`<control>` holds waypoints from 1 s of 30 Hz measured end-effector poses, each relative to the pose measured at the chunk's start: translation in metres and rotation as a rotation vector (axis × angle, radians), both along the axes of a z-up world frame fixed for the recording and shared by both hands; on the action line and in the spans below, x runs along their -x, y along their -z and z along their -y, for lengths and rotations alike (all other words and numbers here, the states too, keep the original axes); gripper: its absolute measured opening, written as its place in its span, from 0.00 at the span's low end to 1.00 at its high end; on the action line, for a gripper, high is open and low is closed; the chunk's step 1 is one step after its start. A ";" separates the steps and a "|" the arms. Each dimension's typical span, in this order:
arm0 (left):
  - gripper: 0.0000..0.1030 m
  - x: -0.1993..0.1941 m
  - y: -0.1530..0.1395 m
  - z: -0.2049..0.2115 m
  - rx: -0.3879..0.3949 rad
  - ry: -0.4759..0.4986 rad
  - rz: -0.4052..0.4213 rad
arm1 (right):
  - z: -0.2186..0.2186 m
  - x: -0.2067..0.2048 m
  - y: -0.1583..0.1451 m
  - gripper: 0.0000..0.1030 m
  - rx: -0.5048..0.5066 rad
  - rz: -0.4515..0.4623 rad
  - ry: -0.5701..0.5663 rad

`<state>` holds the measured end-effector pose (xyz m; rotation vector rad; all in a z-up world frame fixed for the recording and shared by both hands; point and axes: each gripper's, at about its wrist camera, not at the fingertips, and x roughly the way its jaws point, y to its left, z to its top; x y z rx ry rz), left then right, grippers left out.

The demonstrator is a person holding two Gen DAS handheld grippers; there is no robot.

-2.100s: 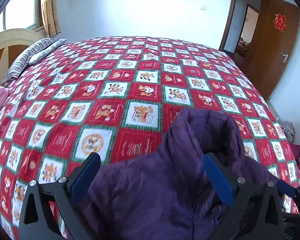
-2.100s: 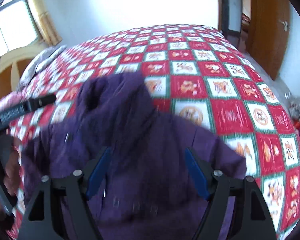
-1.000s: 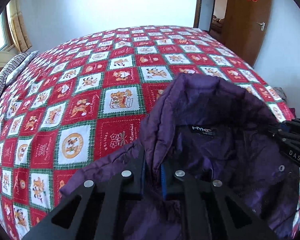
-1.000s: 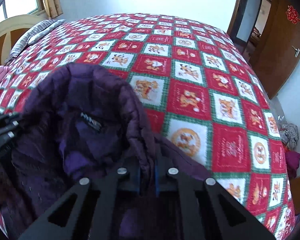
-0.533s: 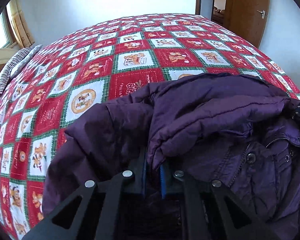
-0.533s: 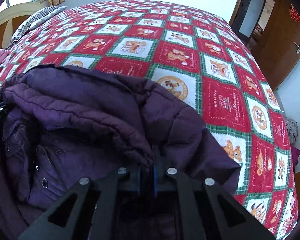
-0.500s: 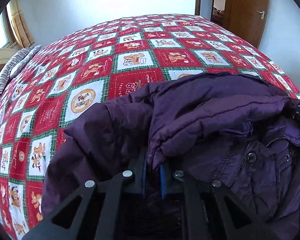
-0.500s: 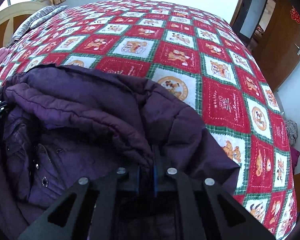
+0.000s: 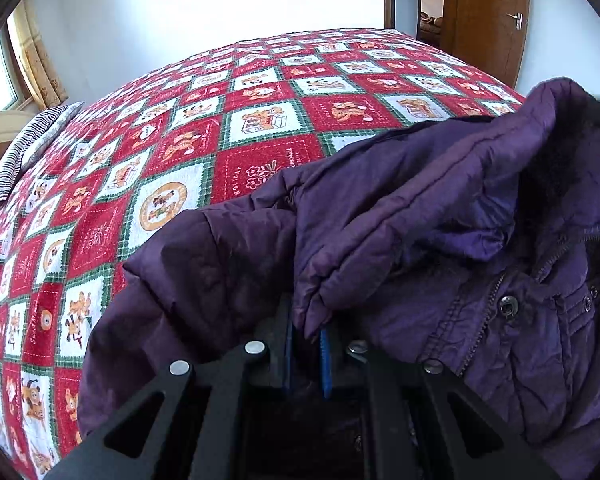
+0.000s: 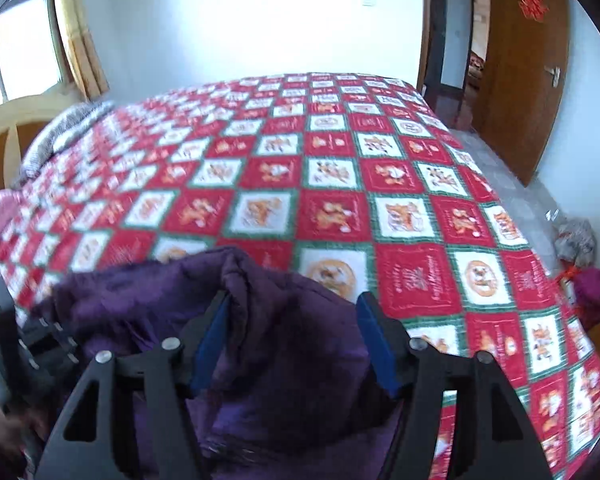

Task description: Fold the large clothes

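A dark purple padded jacket (image 9: 420, 216) with snap buttons and a zipper lies on the near part of the bed. My left gripper (image 9: 306, 356) is shut on a fold of the jacket near its collar. In the right wrist view the jacket (image 10: 284, 344) bulges up between the fingers of my right gripper (image 10: 296, 344), which is open and grips nothing. That view is blurred by motion. The left gripper's black body (image 10: 24, 336) shows at its left edge.
The bed is covered by a red, white and green patchwork quilt (image 9: 220, 128). A striped pillow (image 9: 24, 152) and wooden headboard (image 10: 24, 120) are at the far left. An open wooden door (image 10: 520, 80) stands at the right, with bags (image 10: 580, 264) on the floor beside the bed.
My right gripper has opened and let go of the jacket, and has lifted and tilted up. My left gripper stays shut on the jacket fold; the collar has shifted right.
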<state>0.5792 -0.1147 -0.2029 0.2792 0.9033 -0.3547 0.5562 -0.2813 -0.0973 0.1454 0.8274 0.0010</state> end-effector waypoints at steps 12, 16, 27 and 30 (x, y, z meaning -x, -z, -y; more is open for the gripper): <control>0.10 0.006 -0.003 -0.008 0.052 0.004 0.026 | -0.027 -0.027 0.005 0.65 0.048 0.034 -0.102; 0.10 0.021 -0.018 -0.009 0.052 0.022 0.090 | -0.059 -0.047 0.067 0.55 0.146 -0.172 -0.209; 0.75 0.022 -0.125 -0.003 0.363 -0.034 0.268 | -0.063 -0.025 0.096 0.56 0.203 -0.174 -0.216; 0.76 0.003 -0.127 0.022 0.306 -0.048 0.248 | -0.063 -0.016 0.098 0.56 0.205 -0.139 -0.216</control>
